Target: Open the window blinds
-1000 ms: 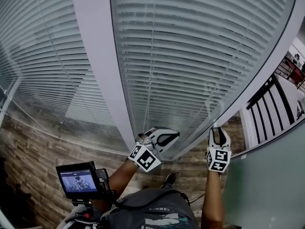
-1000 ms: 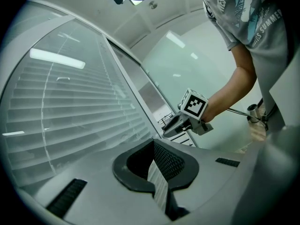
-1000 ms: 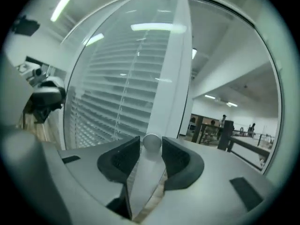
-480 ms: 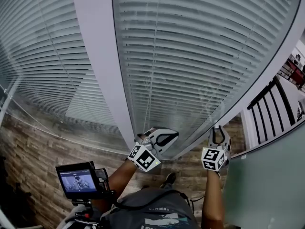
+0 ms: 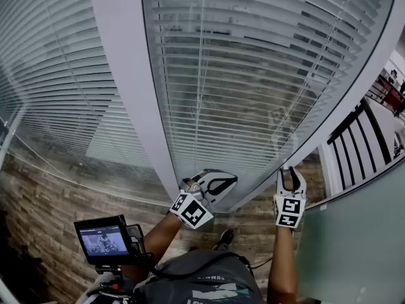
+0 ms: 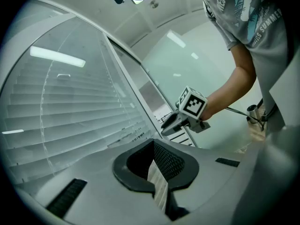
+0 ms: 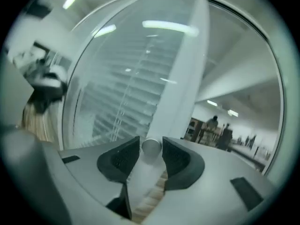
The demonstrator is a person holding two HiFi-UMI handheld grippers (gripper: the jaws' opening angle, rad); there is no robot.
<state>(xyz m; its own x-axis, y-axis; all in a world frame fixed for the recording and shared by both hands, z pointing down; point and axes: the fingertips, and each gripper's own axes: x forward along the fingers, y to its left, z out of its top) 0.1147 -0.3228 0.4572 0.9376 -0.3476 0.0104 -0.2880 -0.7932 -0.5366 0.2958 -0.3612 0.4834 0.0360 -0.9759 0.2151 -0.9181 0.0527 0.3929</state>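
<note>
White window blinds [image 5: 253,75] hang behind glass, their slats tilted partly apart with dark gaps at the upper right. They also show in the left gripper view [image 6: 70,111] and the right gripper view [image 7: 126,93]. My right gripper [image 5: 290,175] reaches up to the window frame's lower right edge. It is shut on a small round silver knob [image 7: 151,146], which sits squarely between the two pads. My left gripper [image 5: 221,181] hovers at the foot of the mullion, shut on nothing, with its fingertips meeting [image 6: 153,144]. The right gripper [image 6: 165,127] is also seen from the left one.
A wide white mullion [image 5: 130,87] separates this pane from a second blind panel [image 5: 44,75] on the left. A small monitor [image 5: 102,239] hangs at the person's chest. A frosted glass panel [image 5: 354,233] stands right. Wood-pattern floor [image 5: 38,195] lies below. People stand far off [image 7: 218,130].
The slats have tilted further apart, and dark gaps now show between them. The right gripper has twisted on the knob and turned back. The left gripper has stayed in place.
</note>
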